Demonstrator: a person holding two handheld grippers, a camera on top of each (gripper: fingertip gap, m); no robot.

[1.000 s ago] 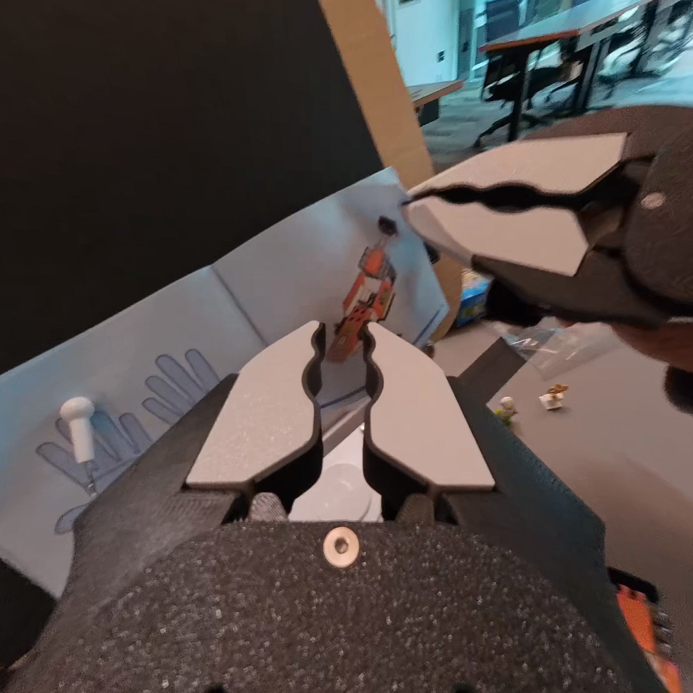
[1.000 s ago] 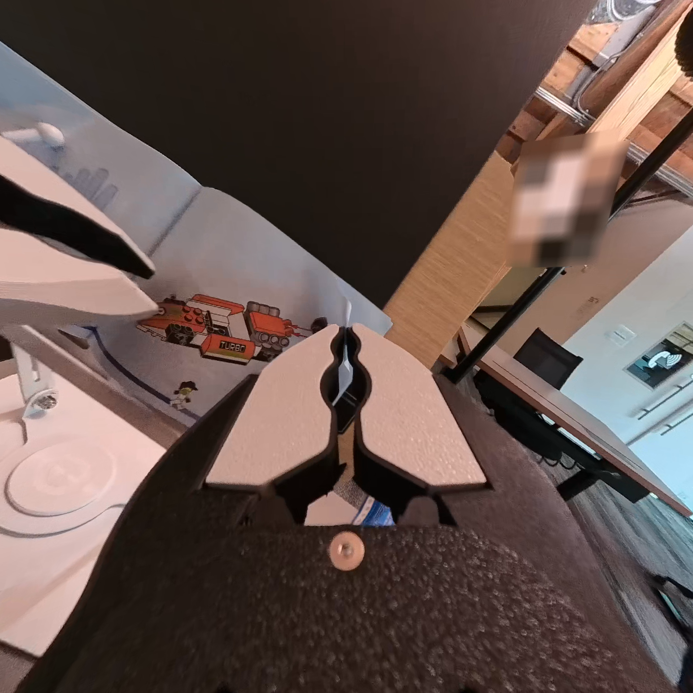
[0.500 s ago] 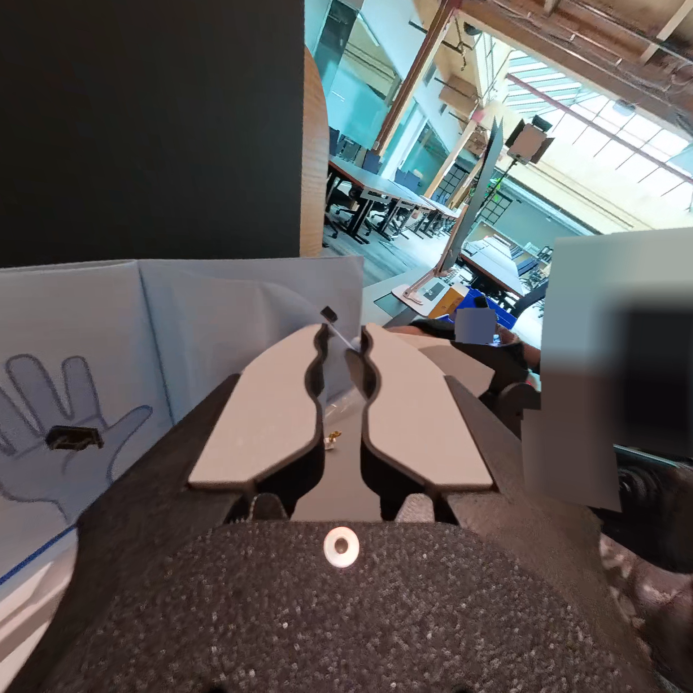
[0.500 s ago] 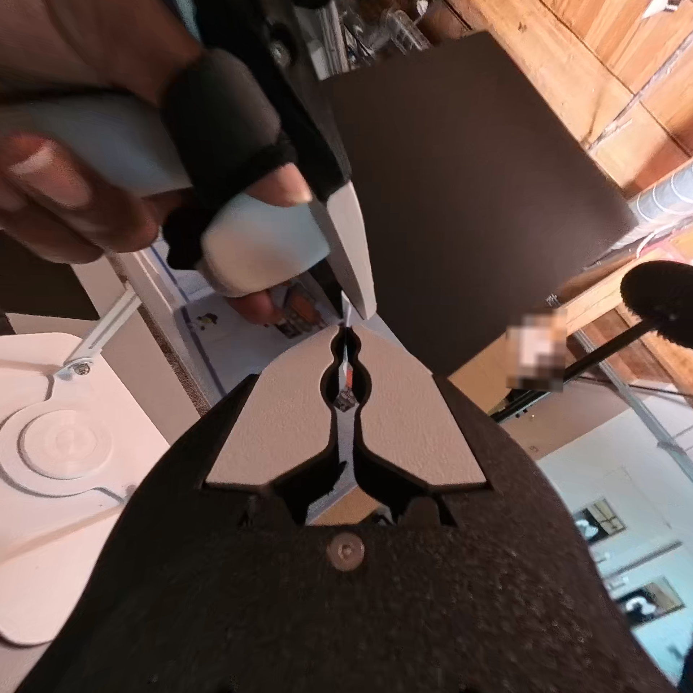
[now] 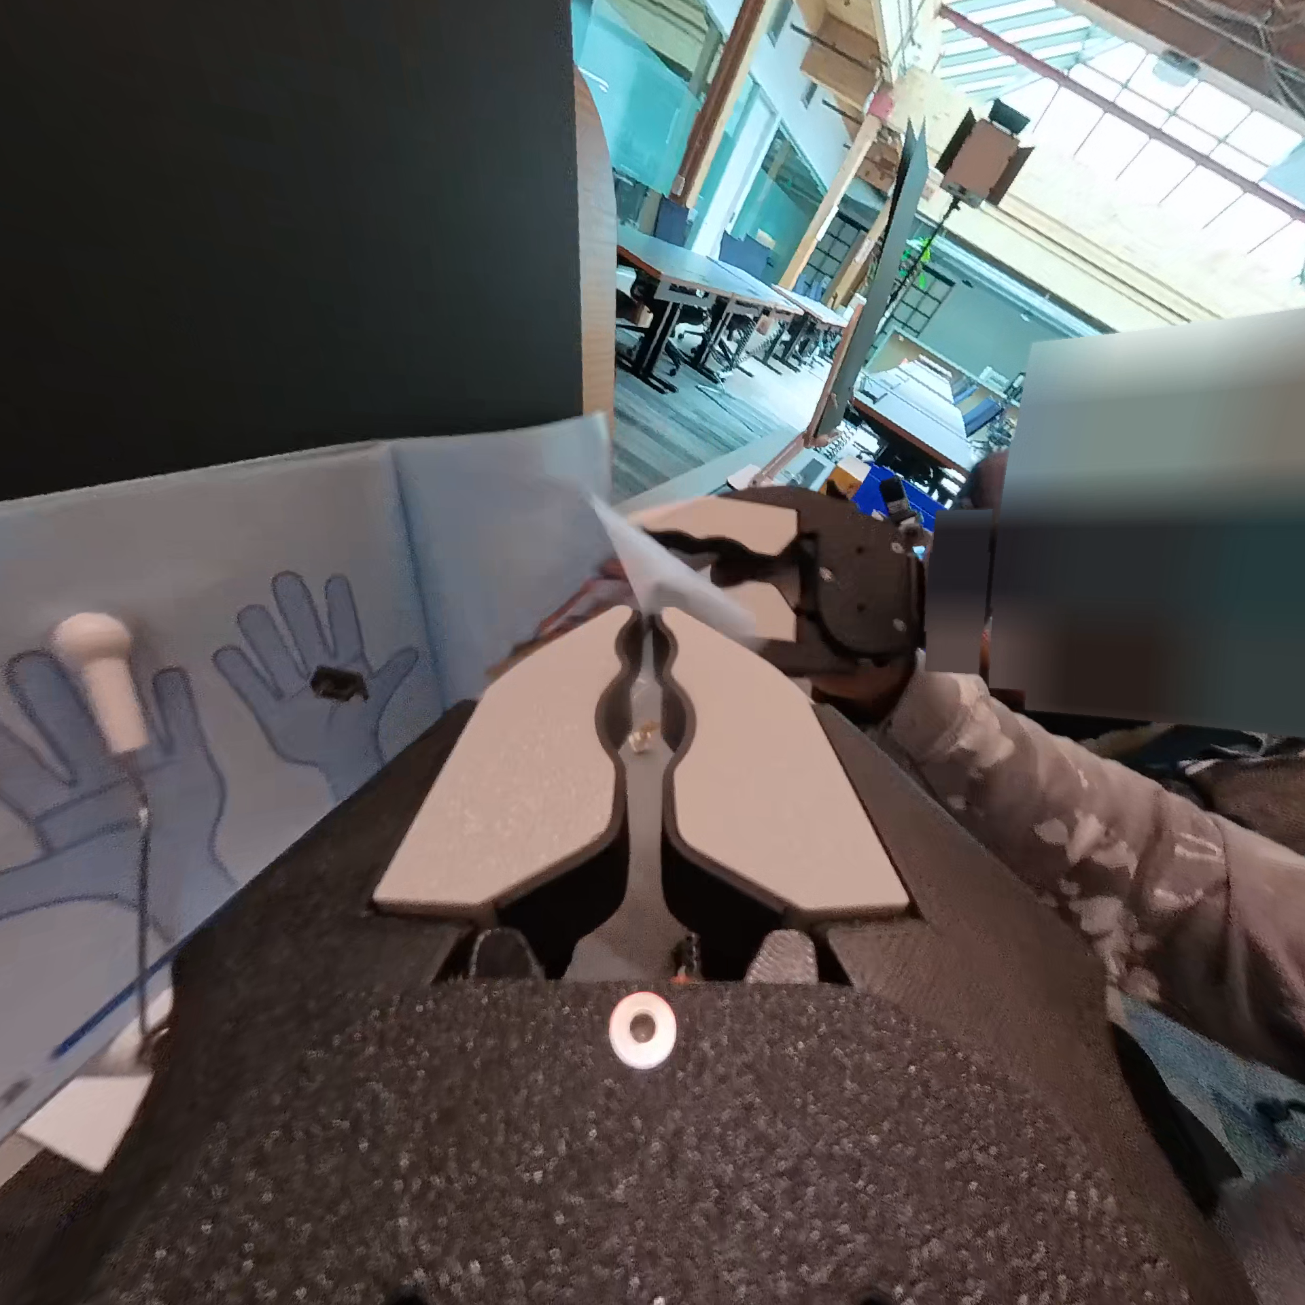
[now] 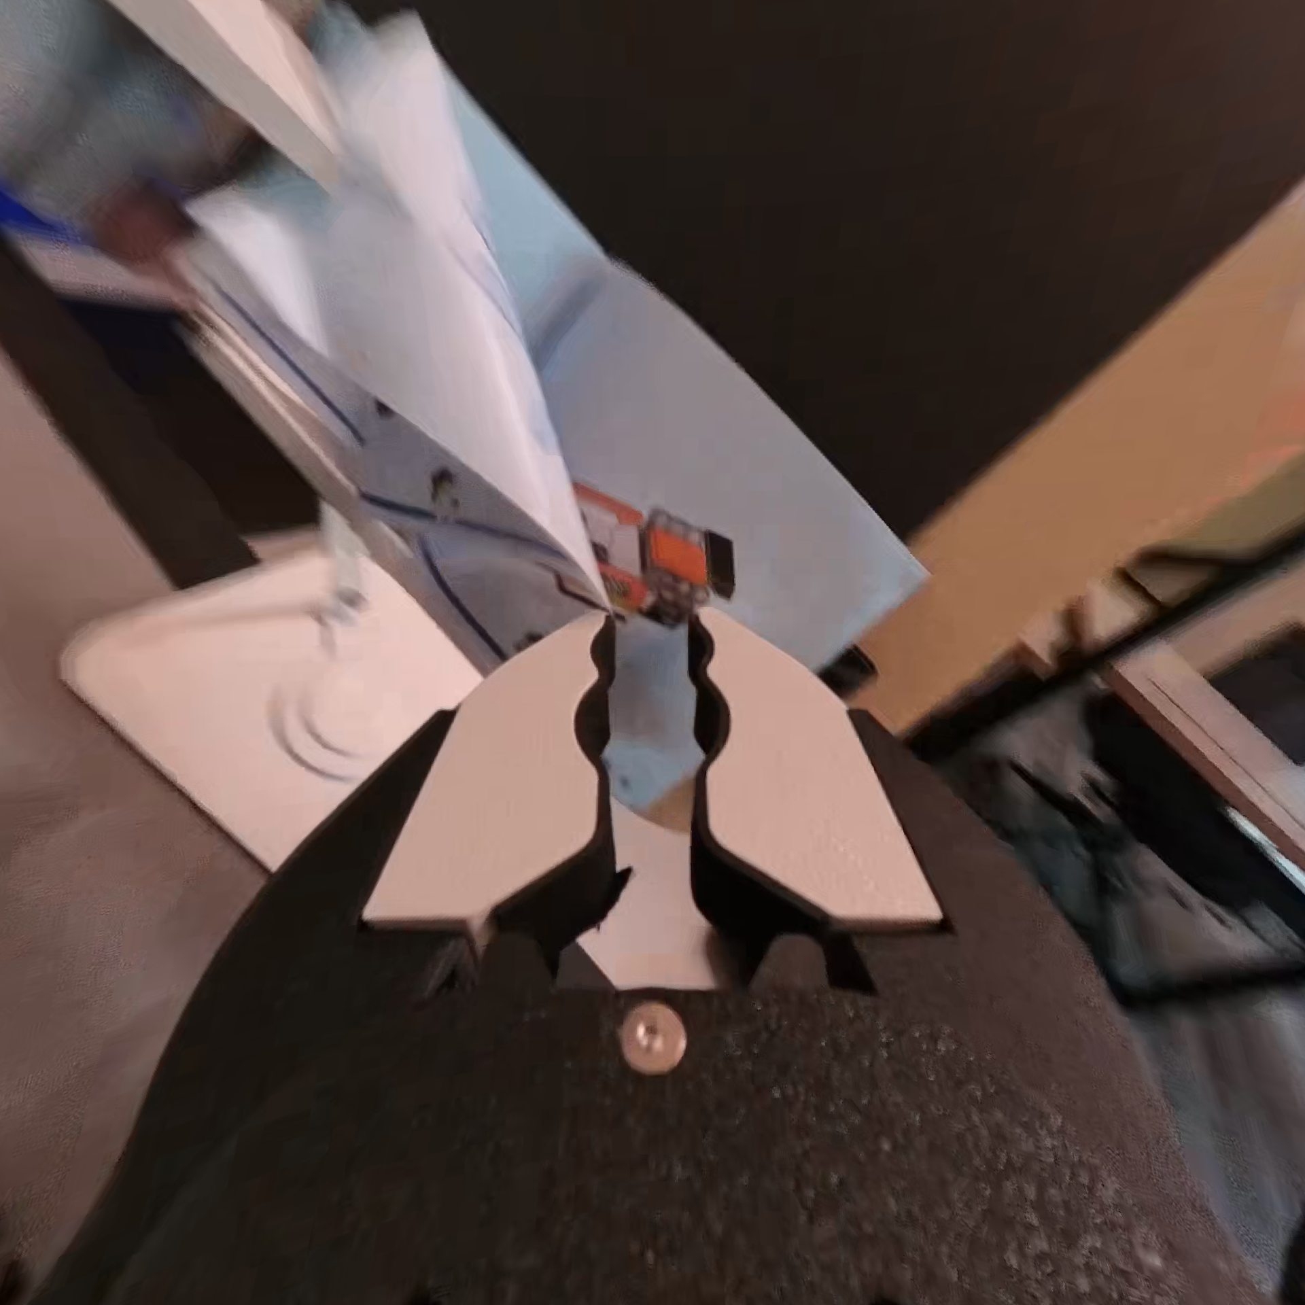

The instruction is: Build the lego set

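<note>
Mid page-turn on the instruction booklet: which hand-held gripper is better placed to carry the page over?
Left. The left hand-held gripper is pinched shut on the lifted page at its edge, while the right hand-held gripper has its jaws apart with nothing between them, just beside the page.

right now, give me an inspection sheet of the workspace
surface: grey table
job's things: instruction booklet propped on white stand, one page lifted; small loose piece on the table
clutter: nothing seen
grippers: left gripper shut on the page; right gripper open, at the page edge
cables: thin dark wire under the stand's white knob, purpose unclear
surroundings: black backdrop, office desks behind
</note>
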